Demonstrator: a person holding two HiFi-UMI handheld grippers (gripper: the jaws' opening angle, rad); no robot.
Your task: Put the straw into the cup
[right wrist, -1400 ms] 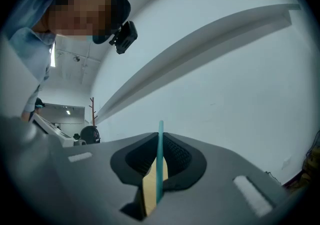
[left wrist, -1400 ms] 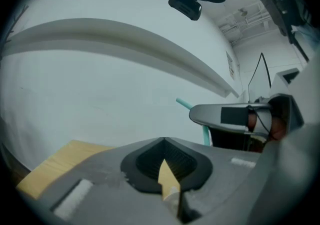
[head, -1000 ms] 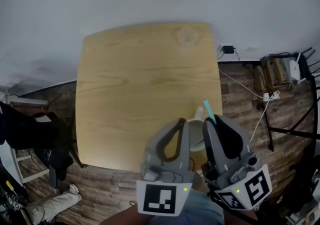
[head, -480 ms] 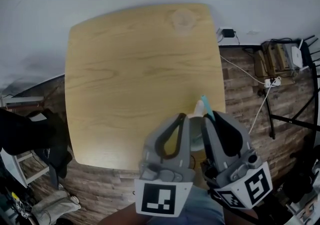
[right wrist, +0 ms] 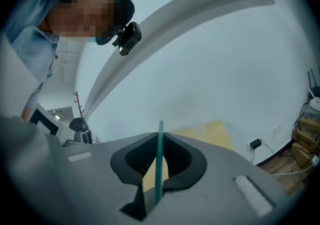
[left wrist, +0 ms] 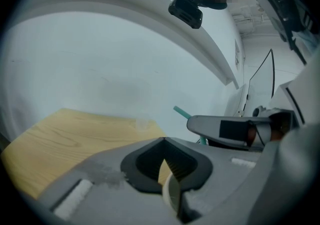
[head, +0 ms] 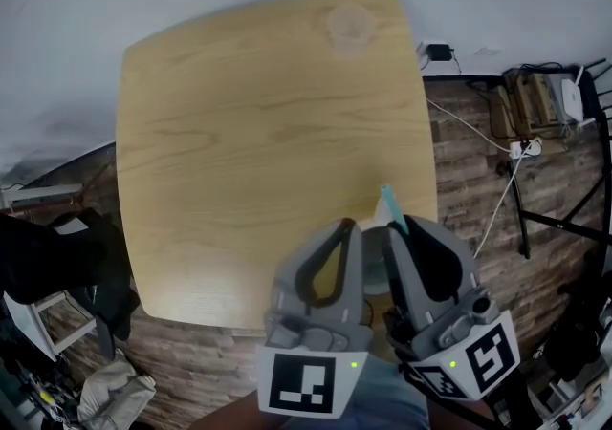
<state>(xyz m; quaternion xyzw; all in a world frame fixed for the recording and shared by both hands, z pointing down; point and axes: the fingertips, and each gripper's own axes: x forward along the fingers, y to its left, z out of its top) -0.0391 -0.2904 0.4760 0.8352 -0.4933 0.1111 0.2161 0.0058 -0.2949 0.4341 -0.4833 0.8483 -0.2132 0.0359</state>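
Nearest, left gripper nipped shut on wall of cup; just to its right, right gripper clamped on straw, long axis tilted up and away over tabletop. Lower end hidden; probably wants swinging left over cup mouth.

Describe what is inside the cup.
Hidden: the left gripper, clamped on the cup rim, and the right gripper cover it. Only the teal straw it pinches shows above.
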